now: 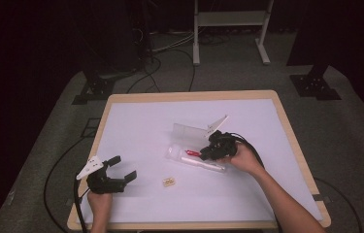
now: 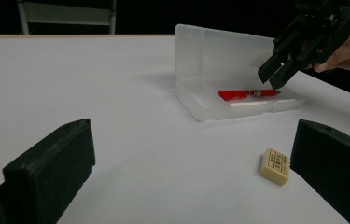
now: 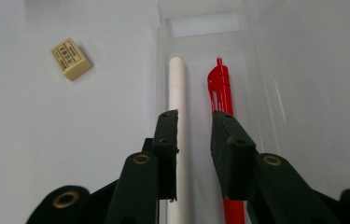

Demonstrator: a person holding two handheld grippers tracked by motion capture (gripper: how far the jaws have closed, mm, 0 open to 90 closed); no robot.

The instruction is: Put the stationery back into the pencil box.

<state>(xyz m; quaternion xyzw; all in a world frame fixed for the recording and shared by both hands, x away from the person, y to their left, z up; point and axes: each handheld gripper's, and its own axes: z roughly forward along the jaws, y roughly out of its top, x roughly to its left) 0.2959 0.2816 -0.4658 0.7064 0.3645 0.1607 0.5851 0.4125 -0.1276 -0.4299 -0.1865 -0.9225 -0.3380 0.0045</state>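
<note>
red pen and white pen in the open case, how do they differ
The red pen is bright red with a clip at its far end; the white pen is a plain, smooth white tube. The red pen lies nearer the raised lid, the white pen nearer the eraser side. Both lie lengthwise, side by side, in the clear case.

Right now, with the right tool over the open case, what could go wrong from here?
1. The right tool hangs over the gap between the white pen and the red pen, jaws slightly apart with nothing between them; closing here could catch either one or nudge both.
2. The clear case looks light, and its upright lid stands beside that tool; a bump may shift it.
3. The eraser lies close to the left tool; a sweep could knock it.
</note>
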